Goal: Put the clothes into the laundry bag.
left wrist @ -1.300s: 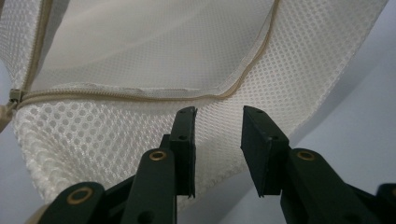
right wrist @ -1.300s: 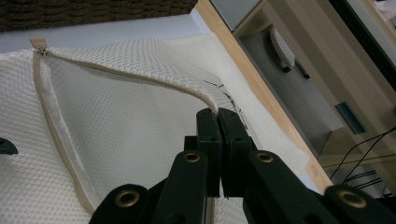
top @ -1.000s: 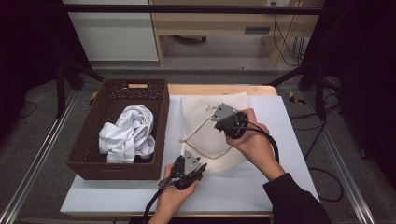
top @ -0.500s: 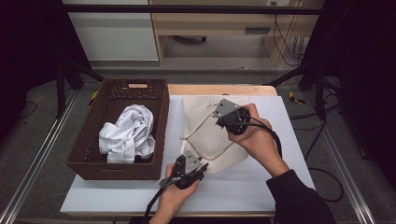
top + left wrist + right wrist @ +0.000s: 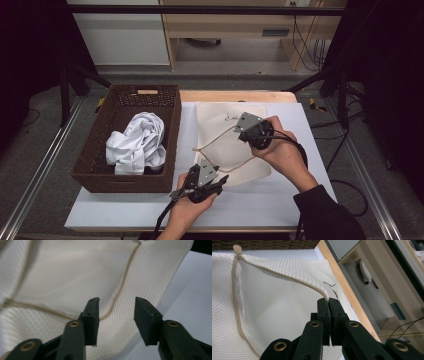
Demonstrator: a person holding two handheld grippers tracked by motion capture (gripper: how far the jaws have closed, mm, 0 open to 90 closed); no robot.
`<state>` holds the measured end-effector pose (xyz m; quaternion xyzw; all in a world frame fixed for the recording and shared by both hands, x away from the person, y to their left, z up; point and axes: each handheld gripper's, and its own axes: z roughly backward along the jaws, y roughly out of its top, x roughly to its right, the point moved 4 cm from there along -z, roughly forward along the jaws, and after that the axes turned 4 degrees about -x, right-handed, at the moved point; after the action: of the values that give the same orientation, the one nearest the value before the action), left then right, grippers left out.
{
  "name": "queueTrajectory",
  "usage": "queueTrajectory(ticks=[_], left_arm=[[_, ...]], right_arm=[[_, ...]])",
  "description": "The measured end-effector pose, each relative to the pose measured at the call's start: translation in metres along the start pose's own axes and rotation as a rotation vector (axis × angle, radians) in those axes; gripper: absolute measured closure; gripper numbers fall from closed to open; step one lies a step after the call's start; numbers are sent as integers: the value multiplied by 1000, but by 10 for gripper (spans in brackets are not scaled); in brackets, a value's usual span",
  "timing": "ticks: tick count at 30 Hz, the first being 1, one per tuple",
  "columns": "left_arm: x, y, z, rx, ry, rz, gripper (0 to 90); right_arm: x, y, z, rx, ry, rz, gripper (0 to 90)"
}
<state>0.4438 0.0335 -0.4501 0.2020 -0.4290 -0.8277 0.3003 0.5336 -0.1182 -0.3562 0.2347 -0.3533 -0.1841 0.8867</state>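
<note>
A cream mesh laundry bag lies on the white table with its zippered mouth held open. My right gripper is shut on the bag's upper zipper edge and lifts it off the table. The beige zipper tab sits at the far end of the opening. My left gripper is open at the bag's near side. In the left gripper view the lower zipper edge runs up between its jaws and the mesh bag lies behind them. White clothes lie bunched in the brown wicker basket.
The basket stands at the table's left, its wall close beside the bag. A wooden strip edges the table's far side. Cables trail off the right edge. Bare table lies in front of the bag and to its right.
My right gripper has raised the upper zipper edge a little, widening the bag's mouth. My left gripper has edged toward the lower edge.
</note>
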Motion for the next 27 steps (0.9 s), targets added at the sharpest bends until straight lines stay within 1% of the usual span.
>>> queueTrajectory(ticks=[1, 2, 4, 5, 6, 7, 8, 9, 10, 11, 12, 13, 14, 15, 16, 17, 18, 19, 20, 21, 23, 25, 26, 27], left_arm=[[-2, 4, 5, -3, 0, 4, 472], [-8, 13, 15, -27, 13, -2, 439], [-16, 22, 26, -47, 39, -18, 389], [-16, 22, 26, -47, 39, -18, 366], [-25, 31, 37, -73, 58, -28, 338], [-31, 36, 43, -91, 66, -34, 312], [-31, 36, 43, -91, 66, -34, 287], [-37, 40, 48, -102, 77, -37, 249], [-50, 48, 58, -117, 110, -37, 203], [-58, 51, 62, -125, 127, -40, 173], [-58, 51, 62, -125, 127, -40, 153], [-65, 54, 66, -128, 137, -41, 153], [-72, 56, 70, -136, 137, -22, 123], [-86, 59, 78, -136, 135, -3, 95], [-86, 59, 78, -136, 135, -3, 85], [-102, 62, 86, -142, 164, 0, 73], [-109, 62, 89, -150, 165, 10, 64], [-117, 62, 92, -146, 166, 16, 59], [-124, 62, 96, -158, 178, 20, 55], [-124, 62, 96, -158, 178, 20, 48], [-138, 60, 101, -178, 200, 13, 45], [-152, 57, 106, -193, 228, 26, 45], [-165, 52, 109, -220, 244, 47, 45], [-171, 48, 110, -234, 257, 51, 45]], right_arm=[[0, -4, -2, 1, 16, -9, 885], [1, -6, -3, 3, 18, -15, 885], [0, -9, -6, -1, 27, -20, 885], [0, -10, -7, 4, 30, -22, 885], [-1, -10, -8, 5, 35, -22, 885], [-2, -10, -9, 6, 38, -20, 885], [-2, -10, -9, 6, 38, -20, 885], [-5, -11, -11, 13, 44, -23, 885], [-6, -11, -12, 14, 46, -22, 885], [-7, -11, -12, 14, 47, -26, 885], [-7, -11, -12, 14, 47, -26, 885], [-7, -11, -12, 16, 50, -20, 885], [-8, -12, -13, 17, 53, -22, 885], [-8, -13, -13, 20, 53, -28, 885], [-8, -13, -13, 21, 55, -27, 885], [-8, -14, -13, 21, 56, -27, 885], [-8, -14, -13, 21, 56, -28, 884], [-8, -14, -13, 22, 57, -28, 885], [-8, -15, -12, 21, 57, -28, 885], [-8, -15, -12, 23, 57, -29, 885], [-7, -15, -11, 25, 57, -29, 884], [-7, -16, -10, 28, 60, -33, 885], [-7, -16, -10, 28, 61, -30, 884], [-7, -17, -11, 26, 62, -29, 884]])
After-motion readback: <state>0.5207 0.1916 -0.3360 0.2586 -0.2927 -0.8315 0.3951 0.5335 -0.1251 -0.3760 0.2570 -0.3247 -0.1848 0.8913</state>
